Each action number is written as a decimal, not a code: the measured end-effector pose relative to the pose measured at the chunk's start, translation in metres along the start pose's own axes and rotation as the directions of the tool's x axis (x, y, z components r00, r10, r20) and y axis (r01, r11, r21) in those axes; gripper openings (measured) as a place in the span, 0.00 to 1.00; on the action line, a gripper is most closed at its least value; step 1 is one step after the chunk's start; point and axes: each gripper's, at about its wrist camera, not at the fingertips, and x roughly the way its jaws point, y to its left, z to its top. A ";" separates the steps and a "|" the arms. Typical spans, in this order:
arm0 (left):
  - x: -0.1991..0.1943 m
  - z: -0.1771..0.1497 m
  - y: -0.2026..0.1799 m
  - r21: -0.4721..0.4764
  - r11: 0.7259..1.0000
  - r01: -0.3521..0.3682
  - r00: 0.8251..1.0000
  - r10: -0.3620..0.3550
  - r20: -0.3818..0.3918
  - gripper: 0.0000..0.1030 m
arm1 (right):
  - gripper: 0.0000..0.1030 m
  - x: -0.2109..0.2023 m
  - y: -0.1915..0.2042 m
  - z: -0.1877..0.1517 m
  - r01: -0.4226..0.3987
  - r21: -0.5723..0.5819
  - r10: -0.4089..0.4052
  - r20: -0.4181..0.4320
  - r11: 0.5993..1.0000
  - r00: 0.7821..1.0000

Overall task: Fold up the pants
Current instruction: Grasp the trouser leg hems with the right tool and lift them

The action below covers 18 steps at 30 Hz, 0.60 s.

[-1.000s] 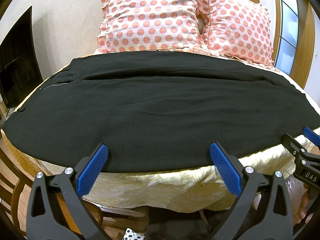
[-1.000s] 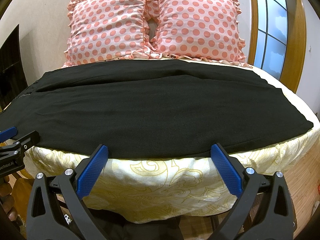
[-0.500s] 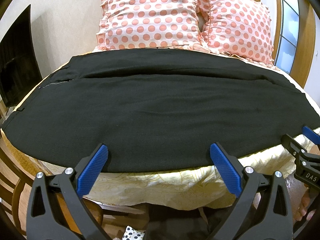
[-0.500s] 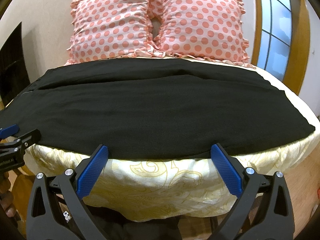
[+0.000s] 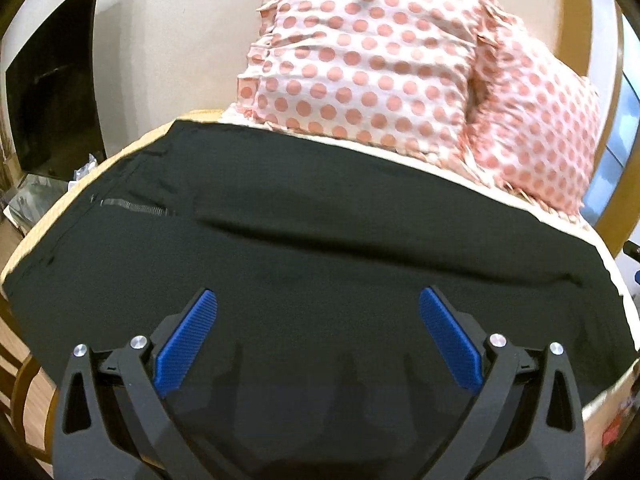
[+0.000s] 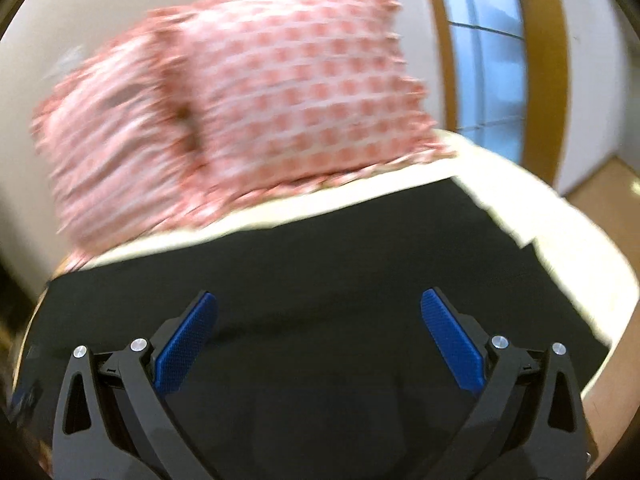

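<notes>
Black pants (image 5: 320, 248) lie flat across the bed, legs stacked, with a zipper (image 5: 132, 209) showing near the left end. My left gripper (image 5: 318, 304) hovers over the cloth toward the waist side, open, nothing between its blue pads (image 5: 186, 342). In the right wrist view the pants (image 6: 320, 280) fill the lower half, and the hem corner (image 6: 524, 240) lies at the right. My right gripper (image 6: 318, 304) is open above the leg end. That view is blurred by motion.
Two pink polka-dot pillows (image 5: 360, 52) stand at the head of the bed. A dark screen (image 5: 52, 100) hangs at the left wall. A window with a wooden frame (image 6: 488, 60) is at the right. Cream bedding (image 6: 580, 264) shows around the pants.
Both grippers have moved forward from the near bed edge to above the pants. The left has swung toward the waist end, the right toward the hem end. Both stay open.
</notes>
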 end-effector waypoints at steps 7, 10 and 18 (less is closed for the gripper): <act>0.030 0.035 -0.003 0.039 0.993 -0.108 0.992 0.105 0.064 0.98 | 0.81 0.131 -0.038 0.085 0.291 0.124 -0.268 -0.170 0.949 0.948; 0.042 0.037 -0.002 0.041 0.994 -0.105 0.993 0.103 0.052 0.98 | 0.72 0.172 -0.051 0.104 0.370 0.174 -0.328 -0.227 0.913 0.917; 0.058 0.031 0.000 0.052 0.997 -0.065 0.998 0.064 0.013 0.98 | 0.63 0.229 -0.060 0.100 0.559 0.133 -0.495 -0.332 0.818 0.803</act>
